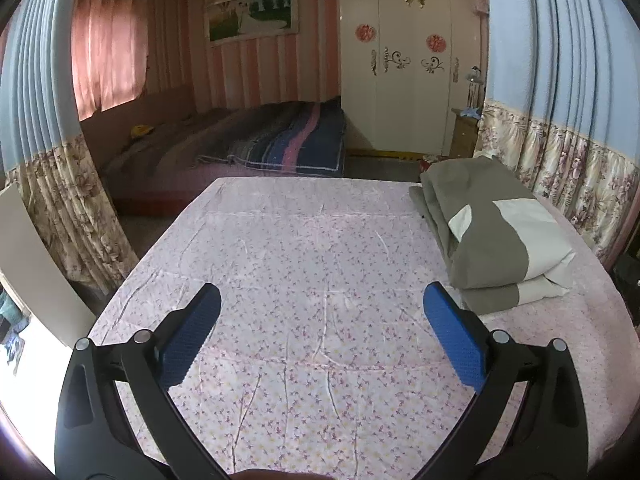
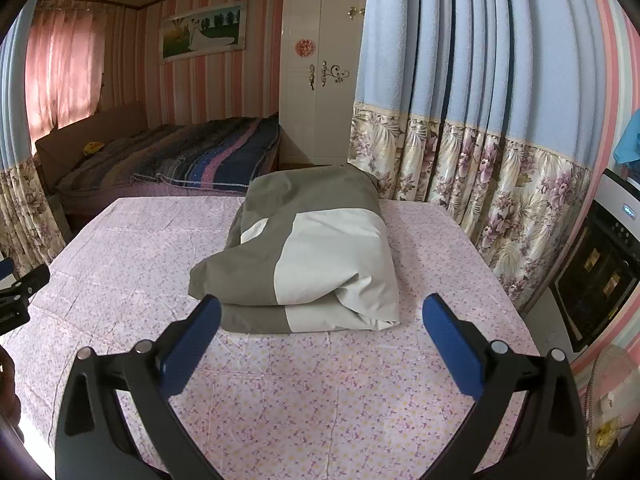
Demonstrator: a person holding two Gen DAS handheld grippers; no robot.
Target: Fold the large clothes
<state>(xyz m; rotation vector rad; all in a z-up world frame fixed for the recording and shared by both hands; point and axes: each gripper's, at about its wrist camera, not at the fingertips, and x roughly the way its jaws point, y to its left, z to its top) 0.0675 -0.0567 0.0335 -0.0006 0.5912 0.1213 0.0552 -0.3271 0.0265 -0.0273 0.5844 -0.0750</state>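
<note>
- Grey-and-cream folded garment (image 2: 312,248) lies in a thick stack on the right side of the floral pink bed sheet (image 2: 304,392).
- Right tongs (image 2: 320,320) hover just before it, spread wide, empty.
- Left tongs (image 1: 322,308) gape wide over bare sheet, holding nothing.

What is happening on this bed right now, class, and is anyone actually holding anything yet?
Nobody holds anything. A person carries two grippers above a bed covered by a pink floral sheet. The left gripper and right gripper are both open and empty. A grey and white folded cover lies on the sheet's right side, directly ahead of the right gripper and untouched. It already looks folded into a thick bundle.
</note>
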